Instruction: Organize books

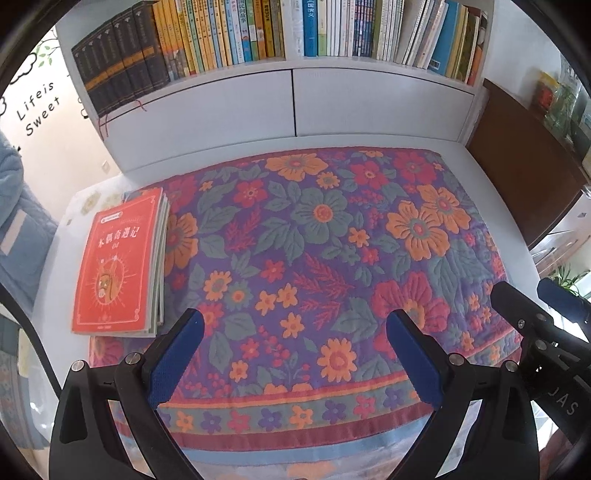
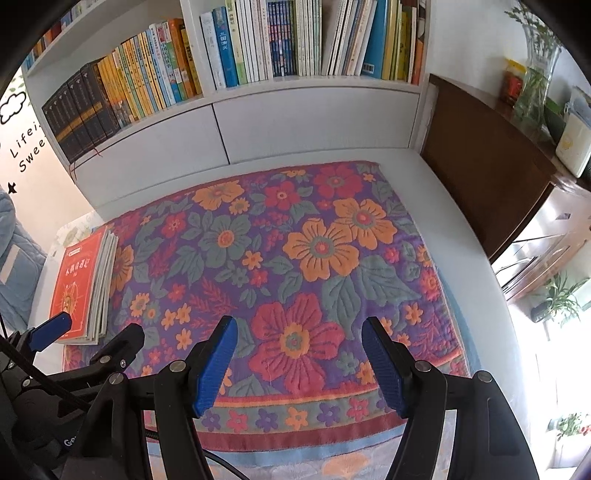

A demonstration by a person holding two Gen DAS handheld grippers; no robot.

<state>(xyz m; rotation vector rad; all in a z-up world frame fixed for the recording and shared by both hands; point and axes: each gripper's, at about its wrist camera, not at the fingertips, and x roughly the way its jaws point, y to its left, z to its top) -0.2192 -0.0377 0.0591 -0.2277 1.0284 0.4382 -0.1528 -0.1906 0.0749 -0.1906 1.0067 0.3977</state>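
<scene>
A stack of thin books with a red cover on top lies flat at the left edge of the flowered cloth; it also shows in the right wrist view. My left gripper is open and empty, low over the cloth, to the right of the stack. My right gripper is open and empty over the cloth's near middle. The right gripper's body shows at the far right of the left wrist view, and the left gripper shows at the lower left of the right wrist view.
A white bookshelf packed with upright books stands behind the white desk. A dark wooden cabinet with a glass vase stands at the right. A blue padded thing is at the left.
</scene>
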